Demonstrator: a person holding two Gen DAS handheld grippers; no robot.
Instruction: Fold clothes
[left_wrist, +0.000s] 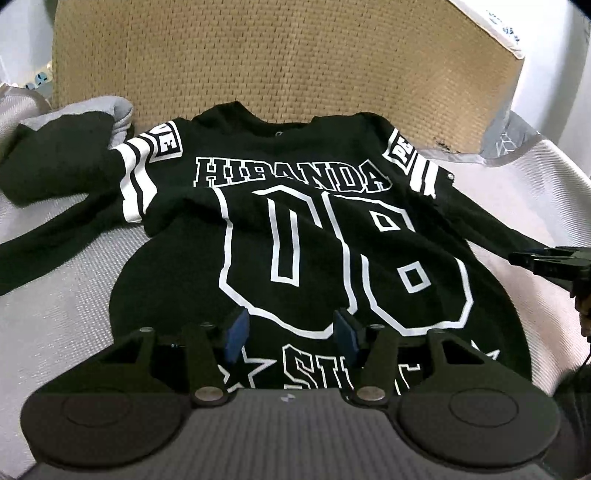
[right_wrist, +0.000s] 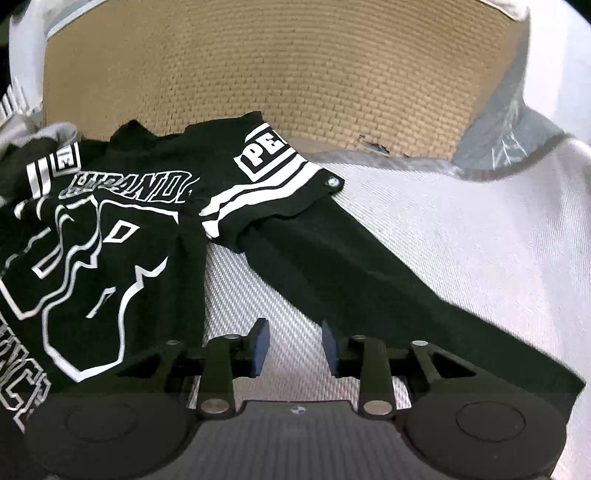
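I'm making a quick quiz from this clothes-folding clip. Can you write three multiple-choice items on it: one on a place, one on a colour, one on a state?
1. Where is the woven tan panel?
A. behind the shirt's collar
B. under the shirt's hem
C. on the sleeve

2. What colours is the shirt?
A. red with yellow print
B. black with white print
C. plain grey

3. How does the right tool stand?
A. clamped on the sleeve
B. closed on the collar
C. open, gripping nothing

Answers:
1 A, the panel rises behind the collar.
2 B, white letters and numbers on black cloth.
3 C, only the pale cloth surface shows between its jaws, with the sleeve beside it.
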